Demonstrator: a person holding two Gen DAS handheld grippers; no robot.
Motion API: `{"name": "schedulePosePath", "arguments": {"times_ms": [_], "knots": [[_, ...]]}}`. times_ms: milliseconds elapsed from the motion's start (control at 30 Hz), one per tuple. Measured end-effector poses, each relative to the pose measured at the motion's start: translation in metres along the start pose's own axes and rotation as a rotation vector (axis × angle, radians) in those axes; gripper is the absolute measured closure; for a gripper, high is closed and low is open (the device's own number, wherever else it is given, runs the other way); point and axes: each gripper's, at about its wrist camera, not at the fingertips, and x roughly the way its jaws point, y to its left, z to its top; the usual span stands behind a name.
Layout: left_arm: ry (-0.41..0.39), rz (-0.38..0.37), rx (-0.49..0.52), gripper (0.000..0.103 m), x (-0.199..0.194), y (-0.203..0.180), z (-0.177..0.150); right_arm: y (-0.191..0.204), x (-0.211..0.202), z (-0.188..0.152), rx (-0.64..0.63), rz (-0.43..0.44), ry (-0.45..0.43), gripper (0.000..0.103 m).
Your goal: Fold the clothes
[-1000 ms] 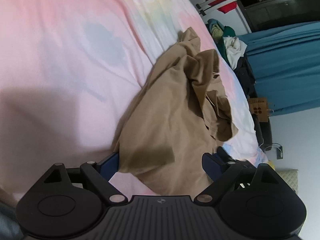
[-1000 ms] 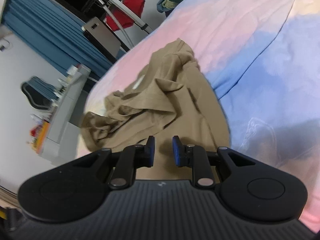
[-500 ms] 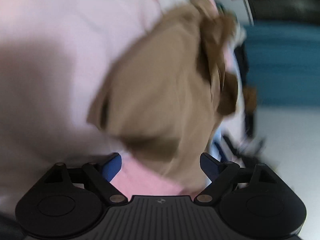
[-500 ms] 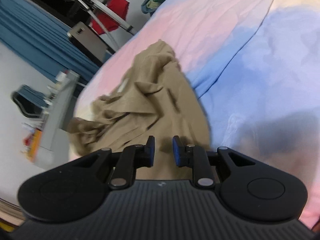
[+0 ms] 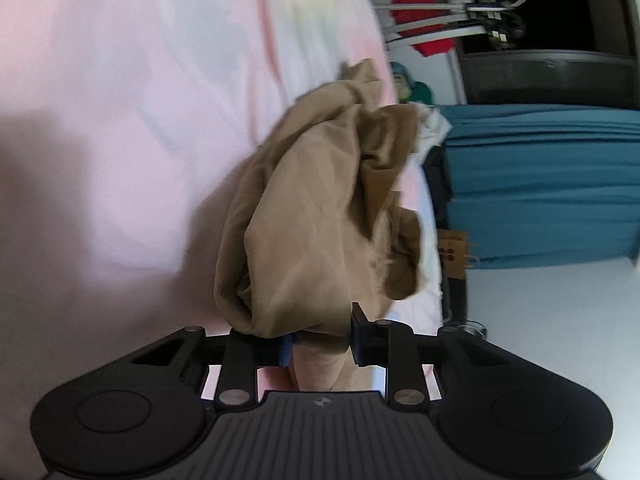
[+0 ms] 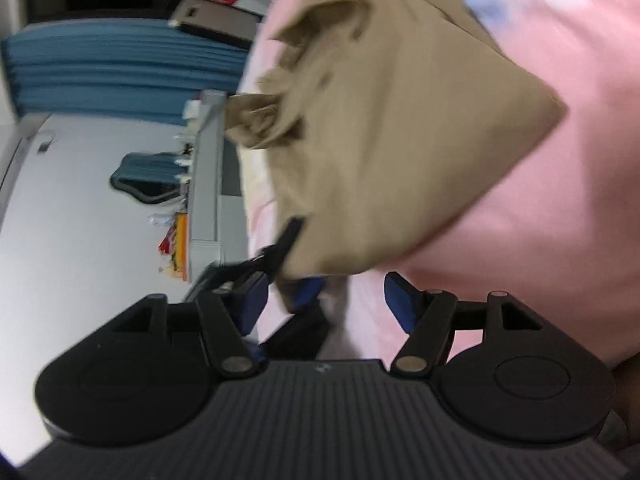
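Tan garment [image 5: 304,216] pinched by left gripper [image 5: 320,344]; right gripper [image 6: 324,300] spread.

Left tongs [image 5: 320,340] have closed on the tan garment [image 5: 316,216]; right tongs [image 6: 324,300] have opened

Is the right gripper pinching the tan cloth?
No, the right gripper is open, and the tan cloth is not pinched in it.
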Motion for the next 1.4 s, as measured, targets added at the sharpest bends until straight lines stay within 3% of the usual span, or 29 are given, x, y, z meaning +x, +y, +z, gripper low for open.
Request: {"name": "schedulePosePath", "arguments": {"times_ms": [167,233,300,367,467,567,633,700,800,967,1067,1233,1400], "knots": [[0.003,-0.032,0.006,0.074,-0.008,-0.003,-0.001,-0.025,-0.023,0.016,0.153,-0.031,-0.224,0.036],[0.019,-0.001,-0.019,0.070,-0.005,0.004,-0.003,-0.031,-0.031,0.017,0.181,-0.029,-0.286,0.047],[0.032,0.028,-0.062,0.062,-0.001,0.013,-0.006,-0.033,-0.034,0.018,0.179,-0.040,-0.325,0.077],[0.041,0.040,-0.096,0.060,0.003,0.021,-0.008,-0.027,-0.031,0.018,0.120,-0.055,-0.331,0.086],[0.041,0.028,-0.135,0.058,0.004,0.026,-0.008,-0.011,-0.028,0.017,0.021,-0.083,-0.353,0.088],[0.013,-0.010,-0.155,0.061,-0.002,0.029,-0.010,-0.006,-0.029,0.018,0.019,-0.066,-0.379,0.089],[0.007,0.000,-0.159,0.073,-0.006,0.030,-0.011,-0.008,-0.032,0.025,0.086,-0.038,-0.375,0.089],[0.007,-0.013,-0.167,0.084,-0.013,0.022,-0.009,-0.001,-0.036,0.026,0.098,-0.019,-0.387,0.089],[-0.033,-0.028,-0.108,0.087,-0.028,-0.007,-0.001,0.019,-0.045,0.023,0.088,0.007,-0.392,0.089],[-0.055,-0.022,-0.059,0.088,-0.066,-0.047,-0.023,0.060,-0.071,0.009,-0.009,0.001,-0.399,0.090],[-0.067,-0.019,-0.029,0.088,-0.090,-0.071,-0.036,0.067,-0.093,-0.008,-0.031,0.007,-0.404,0.090],[-0.049,0.008,-0.042,0.088,-0.149,-0.052,-0.084,0.056,-0.127,-0.052,-0.026,0.002,-0.385,0.090],[-0.044,-0.019,-0.113,0.088,-0.162,-0.026,-0.108,0.034,-0.150,-0.091,0.035,0.000,-0.377,0.090]]}}
